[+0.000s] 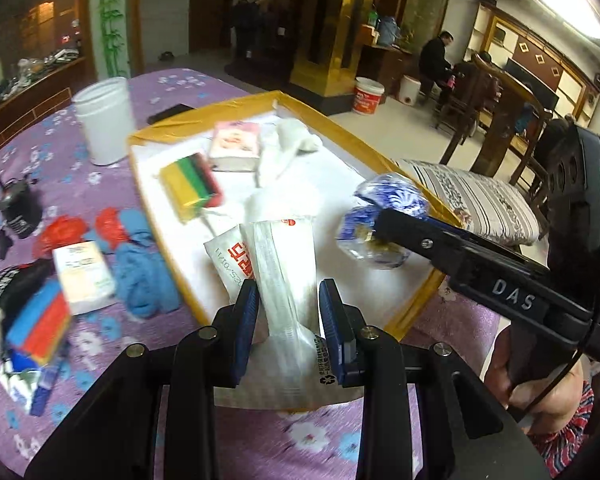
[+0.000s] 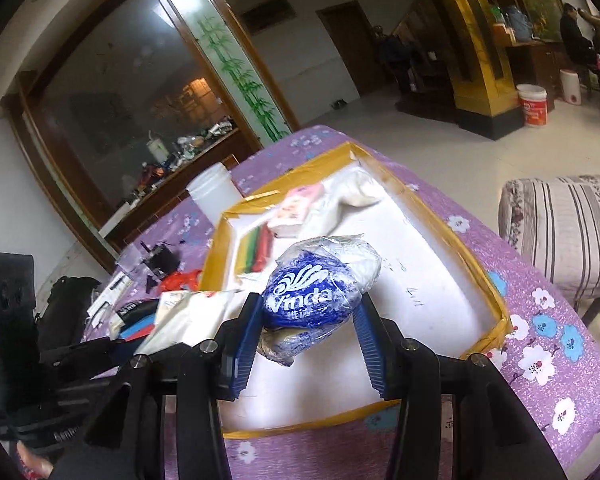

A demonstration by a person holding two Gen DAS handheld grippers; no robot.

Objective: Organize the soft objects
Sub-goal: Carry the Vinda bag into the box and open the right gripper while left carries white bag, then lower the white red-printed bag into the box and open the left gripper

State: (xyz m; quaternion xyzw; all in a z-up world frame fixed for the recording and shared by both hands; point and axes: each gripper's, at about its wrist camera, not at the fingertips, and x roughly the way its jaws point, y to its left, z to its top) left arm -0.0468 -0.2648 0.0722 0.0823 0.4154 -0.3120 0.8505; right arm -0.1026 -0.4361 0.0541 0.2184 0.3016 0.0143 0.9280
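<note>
Purple flowered cloth covers the worktop (image 1: 100,184), which stands in a large tiled room with wooden furniture.

Left wrist view: the left gripper (image 1: 288,320) is closed narrow on a clear plastic packet of white material (image 1: 284,276), held above the near rim of the yellow-edged tray (image 1: 416,312). Inside the tray lie a striped sponge block (image 1: 190,190), a pink tissue pack (image 1: 236,146), a white cloth bundle (image 1: 288,144) and a white sachet with red print (image 1: 236,256). Outside it, on the cloth, lie blue fabric (image 1: 144,276), red plastic (image 1: 60,232), a small tissue pack (image 1: 84,276) and a white jar (image 1: 104,120). The right gripper (image 1: 374,234) enters from the right side, clamped on the blue-and-white tissue pack (image 1: 384,204).

Right wrist view: the right gripper (image 2: 306,320) holds the Vinda tissue pack (image 2: 312,292) at medium width over the tray's bare white floor (image 2: 420,280). The sponge block (image 2: 256,250), pink pack (image 2: 296,208) and white bundle (image 2: 352,192) occupy the far end.

Procedure, as judged: both items are in carry to the tray. Lower each over bare floor, well apart from each other, before opening. Release the thin packet only once it rests flat; it is limp and likely to fold or slide over the rim.
</note>
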